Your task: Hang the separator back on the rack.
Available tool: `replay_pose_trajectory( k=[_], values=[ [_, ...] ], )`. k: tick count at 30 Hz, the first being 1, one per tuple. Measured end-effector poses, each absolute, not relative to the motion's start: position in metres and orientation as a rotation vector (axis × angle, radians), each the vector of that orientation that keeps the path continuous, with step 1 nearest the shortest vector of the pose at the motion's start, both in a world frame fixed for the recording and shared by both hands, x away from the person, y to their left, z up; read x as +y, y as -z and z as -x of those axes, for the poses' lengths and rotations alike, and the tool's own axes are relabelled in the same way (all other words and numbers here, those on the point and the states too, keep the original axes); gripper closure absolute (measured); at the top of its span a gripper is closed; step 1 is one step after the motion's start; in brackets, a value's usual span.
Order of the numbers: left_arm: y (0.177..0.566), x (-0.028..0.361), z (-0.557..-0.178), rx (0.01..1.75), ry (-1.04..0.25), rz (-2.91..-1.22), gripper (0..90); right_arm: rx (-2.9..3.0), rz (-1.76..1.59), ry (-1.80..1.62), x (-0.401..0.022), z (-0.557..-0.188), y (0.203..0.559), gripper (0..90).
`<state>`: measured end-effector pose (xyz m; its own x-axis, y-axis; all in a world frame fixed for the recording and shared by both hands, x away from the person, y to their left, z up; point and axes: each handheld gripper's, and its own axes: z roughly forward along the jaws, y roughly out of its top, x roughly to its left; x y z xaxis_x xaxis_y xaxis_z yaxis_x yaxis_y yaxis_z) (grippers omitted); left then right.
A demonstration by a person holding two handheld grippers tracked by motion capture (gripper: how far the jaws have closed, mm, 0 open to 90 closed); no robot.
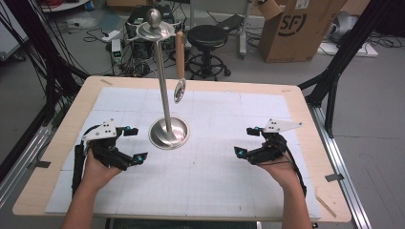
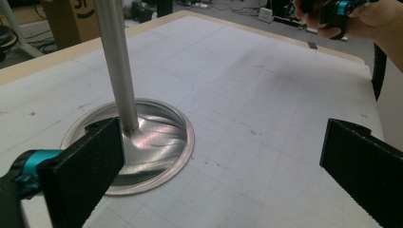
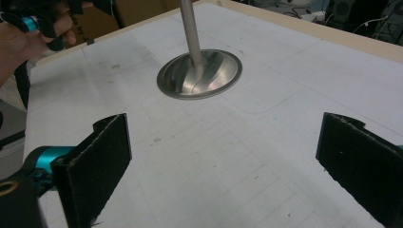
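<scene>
A metal stand (image 1: 168, 128) is set near the middle of the table (image 1: 57, 143), its pole upright on a round base. A spoon (image 1: 179, 71) with a wooden handle is hung from the stand's top, bowl downward, clear of the base, presumably for storage.

The left gripper (image 1: 133, 144) is held just left of the base, jaws spread and empty. The right gripper (image 1: 246, 141) is held well to the right of the base, likewise spread and empty. The spoon is judged out of immediate reach of both, above and beyond them.
</scene>
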<state>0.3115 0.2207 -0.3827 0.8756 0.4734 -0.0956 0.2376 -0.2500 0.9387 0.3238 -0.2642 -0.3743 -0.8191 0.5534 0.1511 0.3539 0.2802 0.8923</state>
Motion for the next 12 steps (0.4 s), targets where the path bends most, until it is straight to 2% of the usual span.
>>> replay_pose_trajectory(
  k=[12],
  values=[
    [0.3834,0.2176,-0.3123,0.531,-0.243,-1.855,1.6,2.384,-0.851,-1.54,-0.2627,-0.3264,0.3814,3.7]
  ],
)
